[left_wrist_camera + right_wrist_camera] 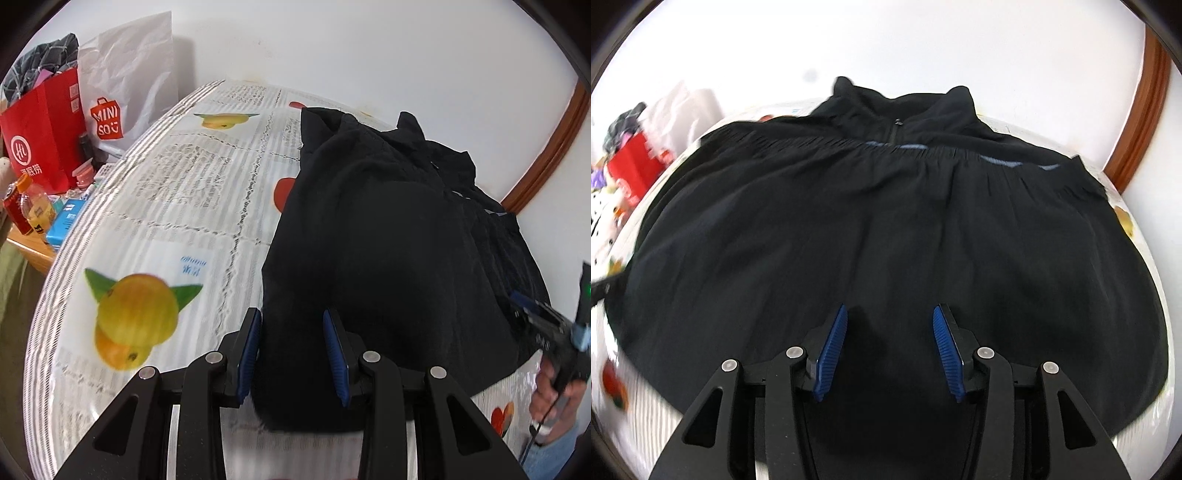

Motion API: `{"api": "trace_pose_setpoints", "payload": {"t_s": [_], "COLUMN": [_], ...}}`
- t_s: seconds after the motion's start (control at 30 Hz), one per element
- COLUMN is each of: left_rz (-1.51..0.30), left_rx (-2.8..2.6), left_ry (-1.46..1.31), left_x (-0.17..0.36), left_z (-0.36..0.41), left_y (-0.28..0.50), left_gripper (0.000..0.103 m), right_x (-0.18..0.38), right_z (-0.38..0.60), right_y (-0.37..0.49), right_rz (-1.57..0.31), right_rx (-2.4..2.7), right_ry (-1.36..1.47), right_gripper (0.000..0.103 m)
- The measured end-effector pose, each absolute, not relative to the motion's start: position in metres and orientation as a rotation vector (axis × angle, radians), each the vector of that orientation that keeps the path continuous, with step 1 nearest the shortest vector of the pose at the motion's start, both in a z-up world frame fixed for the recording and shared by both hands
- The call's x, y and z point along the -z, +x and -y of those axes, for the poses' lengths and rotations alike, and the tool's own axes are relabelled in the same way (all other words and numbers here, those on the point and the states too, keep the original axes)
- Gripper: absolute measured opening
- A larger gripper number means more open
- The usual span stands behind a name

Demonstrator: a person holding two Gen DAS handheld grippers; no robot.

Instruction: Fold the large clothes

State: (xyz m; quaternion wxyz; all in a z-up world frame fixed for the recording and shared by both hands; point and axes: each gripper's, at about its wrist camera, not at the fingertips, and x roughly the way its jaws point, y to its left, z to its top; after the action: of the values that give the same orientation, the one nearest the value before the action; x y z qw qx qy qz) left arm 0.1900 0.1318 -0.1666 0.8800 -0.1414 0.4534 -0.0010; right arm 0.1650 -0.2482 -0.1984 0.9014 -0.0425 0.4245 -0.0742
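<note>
black jacket: hem between spread left gripper fingers, unpinched; right gripper spread above cloth. pinch both layers squarely, lift evenly.

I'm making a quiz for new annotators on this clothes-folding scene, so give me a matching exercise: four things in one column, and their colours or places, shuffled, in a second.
Things:
1. garment
2. gripper pads
3. Miniso bag
4. drink bottle

Colour or place:
A. white, standing against the wall
B. blue and ribbed
C. black, spread over the table
D. amber, on the wooden side table at far left

Pairs: 1-C, 2-B, 3-A, 4-D
</note>
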Motion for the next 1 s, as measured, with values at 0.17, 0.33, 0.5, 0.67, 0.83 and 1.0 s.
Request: {"api": "trace_pose_setpoints", "payload": {"t_s": [0.17, 0.33, 0.5, 0.67, 0.83, 1.0], "left_rz": [-0.927, -0.909, -0.905, -0.886, -0.887, -0.884], "left_rx": [0.004, -0.009, -0.058, -0.12, -0.169, -0.168], "left_ry": [-0.3, -0.287, -0.254, -0.219, -0.169, -0.168], "left_x": [0.164, 0.161, 0.165, 0.166, 0.169, 0.173], "left_z": [-0.137, -0.15, -0.168, -0.183, -0.189, -0.192], "left_y": [0.166, 0.136, 0.114, 0.103, 0.099, 0.104], "left_gripper": [0.033, 0.033, 0.033, 0.04, 0.053, 0.054], "right_x": [0.199, 0.201, 0.193, 0.189, 0.204, 0.213], "right_z": [0.238, 0.221, 0.192, 0.156, 0.125, 0.102], "right_y": [0.121, 0.096, 0.088, 0.111, 0.158, 0.169], "right_rz": [-0.857, -0.91, -0.837, -0.77, -0.757, -0.792], "right_rx": [0.158, 0.114, 0.098, 0.006, 0.035, -0.009], "right_ry": [-0.098, -0.143, -0.225, -0.237, -0.246, -0.202], "right_gripper": [0.047, 0.047, 0.047, 0.05, 0.05, 0.05]}}
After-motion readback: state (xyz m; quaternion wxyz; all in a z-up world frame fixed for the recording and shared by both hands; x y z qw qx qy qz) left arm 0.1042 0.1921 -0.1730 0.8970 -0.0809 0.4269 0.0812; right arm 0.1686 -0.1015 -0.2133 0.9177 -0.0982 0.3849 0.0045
